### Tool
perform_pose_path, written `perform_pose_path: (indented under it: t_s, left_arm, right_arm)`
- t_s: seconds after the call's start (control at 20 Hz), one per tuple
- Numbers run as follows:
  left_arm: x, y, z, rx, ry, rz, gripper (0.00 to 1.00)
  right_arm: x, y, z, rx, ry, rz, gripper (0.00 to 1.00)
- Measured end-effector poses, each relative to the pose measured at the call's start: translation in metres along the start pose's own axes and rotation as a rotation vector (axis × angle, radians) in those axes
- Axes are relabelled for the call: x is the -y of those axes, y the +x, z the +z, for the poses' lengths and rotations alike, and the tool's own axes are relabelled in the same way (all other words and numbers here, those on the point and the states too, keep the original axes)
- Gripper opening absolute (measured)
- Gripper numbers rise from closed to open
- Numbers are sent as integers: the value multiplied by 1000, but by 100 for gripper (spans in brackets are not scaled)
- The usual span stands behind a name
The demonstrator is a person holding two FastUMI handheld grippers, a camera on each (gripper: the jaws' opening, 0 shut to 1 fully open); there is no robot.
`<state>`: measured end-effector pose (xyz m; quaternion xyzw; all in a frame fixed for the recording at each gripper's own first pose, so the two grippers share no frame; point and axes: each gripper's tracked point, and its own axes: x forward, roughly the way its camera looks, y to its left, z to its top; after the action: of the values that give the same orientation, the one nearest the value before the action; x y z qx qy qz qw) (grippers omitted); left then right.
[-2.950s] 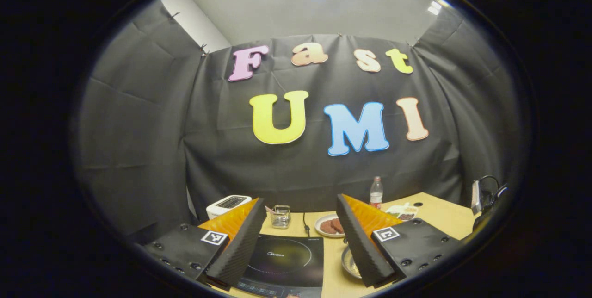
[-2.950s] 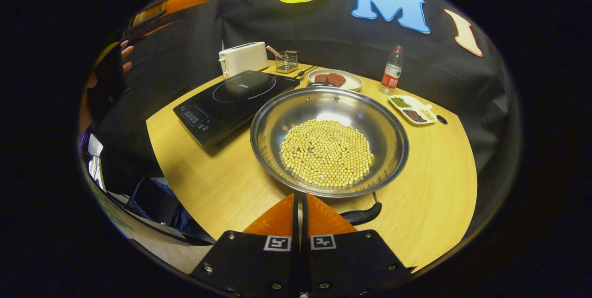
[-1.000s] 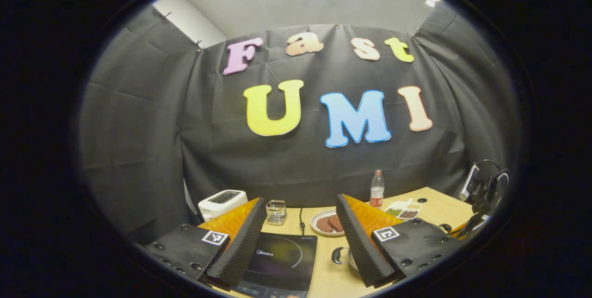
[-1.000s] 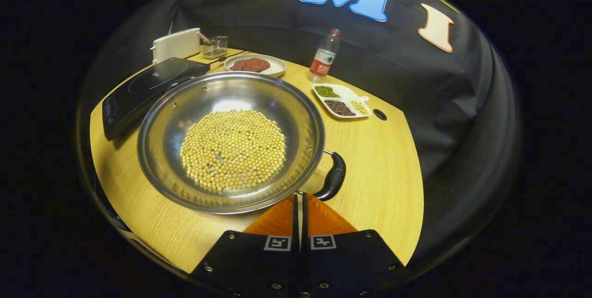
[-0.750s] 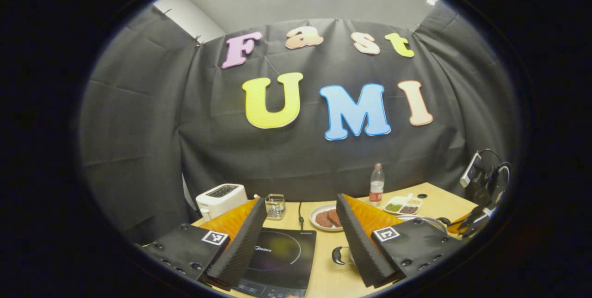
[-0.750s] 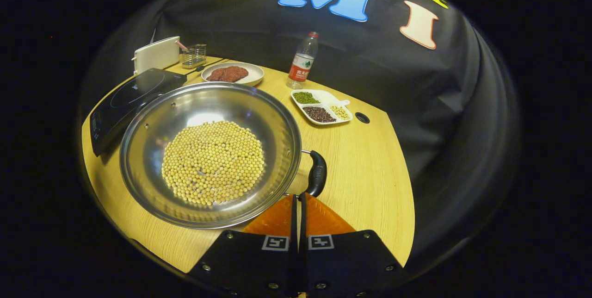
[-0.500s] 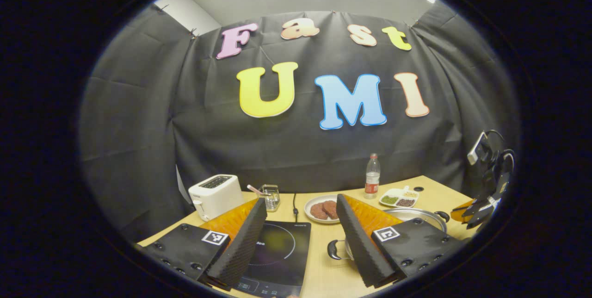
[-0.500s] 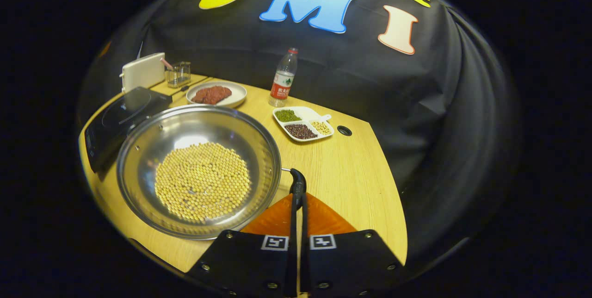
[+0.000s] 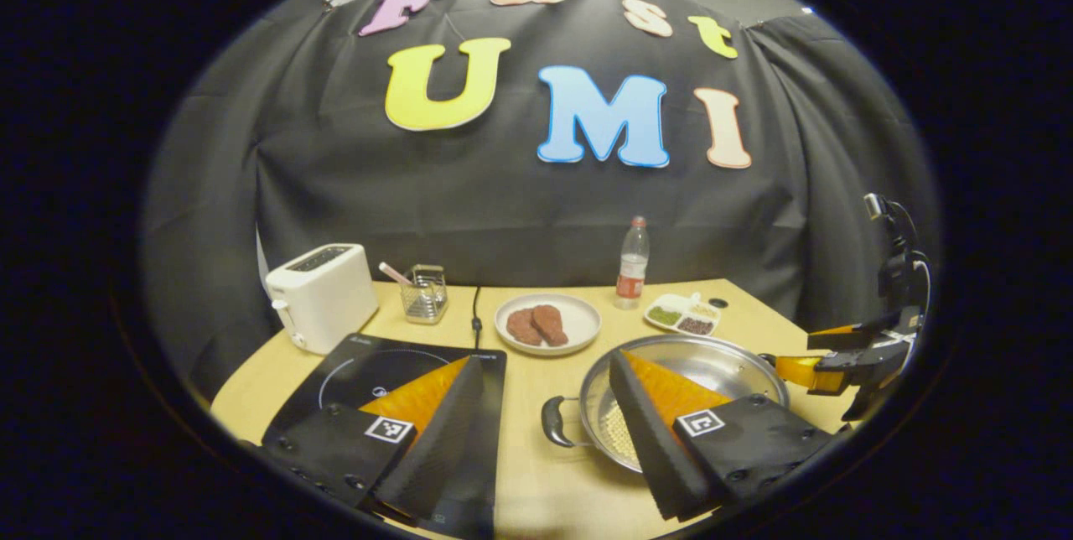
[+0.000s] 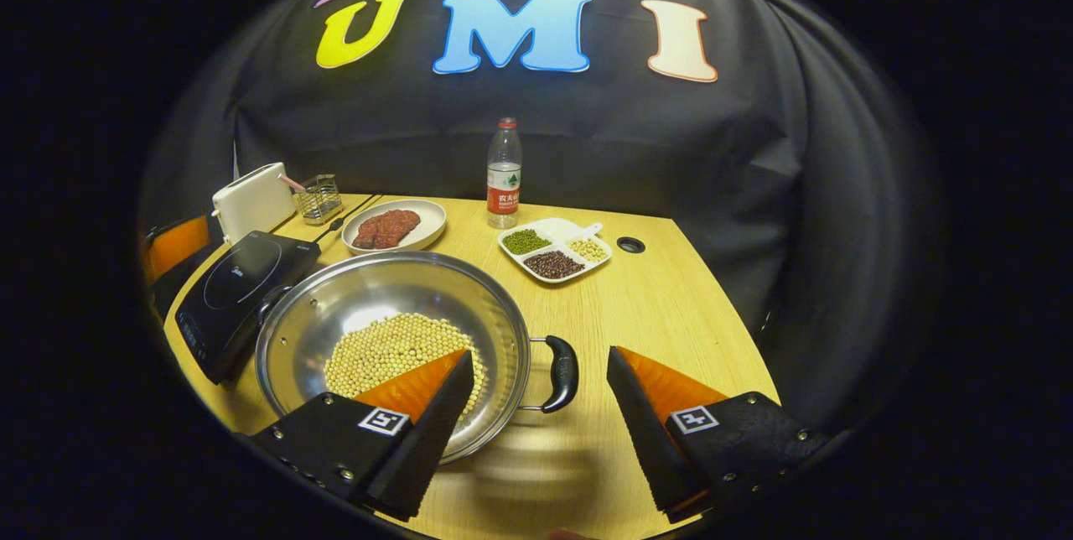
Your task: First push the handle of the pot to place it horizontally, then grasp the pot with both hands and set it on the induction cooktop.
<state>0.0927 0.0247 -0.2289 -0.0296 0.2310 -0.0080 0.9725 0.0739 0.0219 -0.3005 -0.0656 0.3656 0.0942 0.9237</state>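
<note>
Now both grippers gape wide: the right gripper (image 10: 536,381) frames the pot's (image 10: 369,305) near handle (image 10: 560,372) between its fingers, while the left gripper (image 9: 545,385) brackets the far handle (image 9: 551,423).

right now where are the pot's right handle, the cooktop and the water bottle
pot's right handle (image 10: 562,373), right gripper view, middle of its black grip
cooktop (image 10: 230,281), right gripper view, glass top
water bottle (image 10: 503,175), right gripper view, label band
</note>
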Motion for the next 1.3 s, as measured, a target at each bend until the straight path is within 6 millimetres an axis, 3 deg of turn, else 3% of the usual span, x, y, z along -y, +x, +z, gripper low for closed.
perform_pose_path:
  t_s: [0.5,1.0,1.1,1.15,1.2,1.25,1.3]
  left_arm:
    - [16,65,-62,-197,33,-24,99]
    - [16,99,-113,-333,44,19,99]
    - [14,102,-119,-347,47,34,100]
    - [14,103,-121,-356,49,37,100]
    - [15,102,-123,-365,49,36,100]
    - [16,104,-124,-364,44,34,92]
    - [18,103,-123,-363,43,33,94]
  right_arm:
    - [0,25,-16,-82,-1,44,98]
    - [-4,53,-38,-184,22,88,97]
    - [-3,55,-38,-185,24,88,92]
    - [0,58,-37,-180,23,78,80]
    - [0,58,-38,-180,29,77,81]
    - [0,57,-37,-185,41,81,76]
    - [3,57,-39,-190,46,74,76]
